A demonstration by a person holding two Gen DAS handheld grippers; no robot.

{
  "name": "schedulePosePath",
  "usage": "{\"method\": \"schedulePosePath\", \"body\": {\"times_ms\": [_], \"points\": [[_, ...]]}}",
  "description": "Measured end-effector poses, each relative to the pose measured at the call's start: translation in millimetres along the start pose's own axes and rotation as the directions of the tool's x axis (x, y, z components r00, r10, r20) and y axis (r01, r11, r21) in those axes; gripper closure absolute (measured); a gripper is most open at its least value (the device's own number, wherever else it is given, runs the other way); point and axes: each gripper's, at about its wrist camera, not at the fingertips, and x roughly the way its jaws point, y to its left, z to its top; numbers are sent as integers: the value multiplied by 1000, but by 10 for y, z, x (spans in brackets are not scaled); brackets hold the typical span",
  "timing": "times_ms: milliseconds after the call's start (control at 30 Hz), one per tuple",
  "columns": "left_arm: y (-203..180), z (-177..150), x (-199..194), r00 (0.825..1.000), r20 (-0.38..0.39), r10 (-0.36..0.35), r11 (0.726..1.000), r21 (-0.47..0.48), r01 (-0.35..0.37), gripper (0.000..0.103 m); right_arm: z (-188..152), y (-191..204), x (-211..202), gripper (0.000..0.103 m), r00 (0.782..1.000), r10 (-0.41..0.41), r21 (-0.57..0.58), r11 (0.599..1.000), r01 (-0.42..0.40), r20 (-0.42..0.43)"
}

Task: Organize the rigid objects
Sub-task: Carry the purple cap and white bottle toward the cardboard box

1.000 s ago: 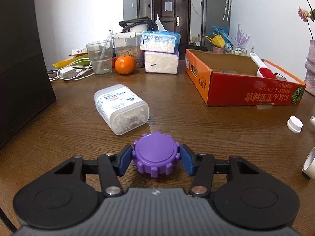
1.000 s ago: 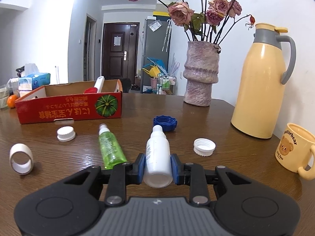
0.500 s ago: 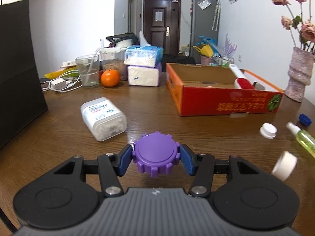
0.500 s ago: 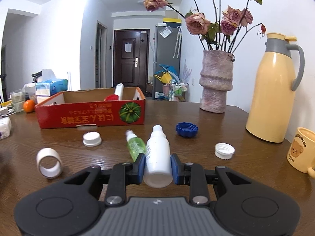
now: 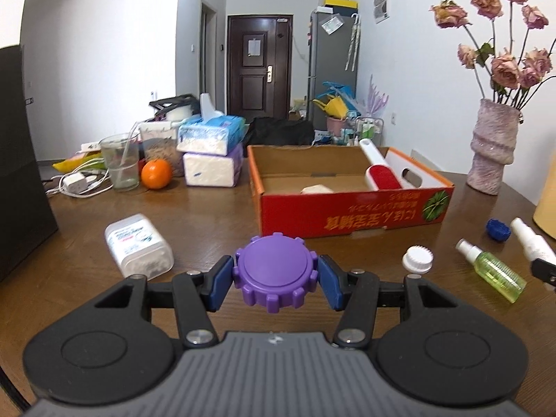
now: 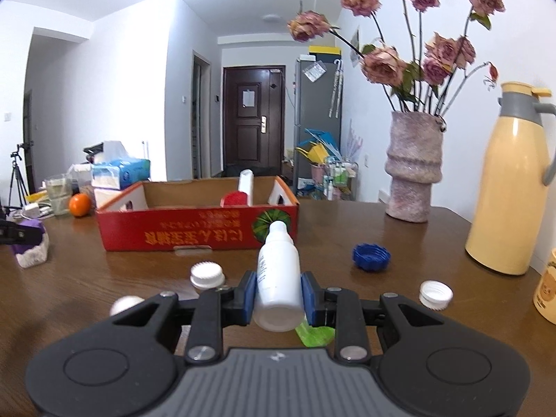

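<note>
My left gripper [image 5: 274, 279] is shut on a purple toothed lid [image 5: 274, 272], held above the brown table. A white bottle [image 6: 278, 274] sits pinched between the blue pads of my right gripper [image 6: 278, 293], nozzle pointing away. Straight ahead in both views stands the red cardboard box [image 5: 351, 213] [image 6: 198, 231], open on top, with a red-and-white lint roller [image 5: 380, 172] and a pale object [image 5: 317, 190] inside. In the left wrist view the white bottle [image 5: 530, 243] and the right gripper's edge show at the far right.
On the table lie a green spray bottle [image 5: 493, 271], white caps [image 5: 418, 260] [image 6: 435, 294], a blue cap [image 6: 370, 256], a white tape roll [image 6: 125, 304] and a clear cotton-swab box [image 5: 139, 245]. A vase [image 6: 413, 170], yellow thermos [image 6: 510, 191], tissue packs [image 5: 208, 154], orange [image 5: 156, 173] and glass [image 5: 120, 161] ring the table.
Both grippers have risen and moved toward the red box with their loads. The left view swung right. In the right view the green spray bottle slid under the gripper.
</note>
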Motion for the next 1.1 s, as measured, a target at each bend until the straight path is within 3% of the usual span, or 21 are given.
{"method": "schedulePosePath", "body": {"times_ms": [633,1100], "points": [[-284,444,124,997,61,-37,999,-34,39,49,462,416,221,76,990,104,6,994,-106,92],[-327,768,443,995,98,-15,996,-87,24,49,795,629,617,76,979,136,47,988,-144,149]]}}
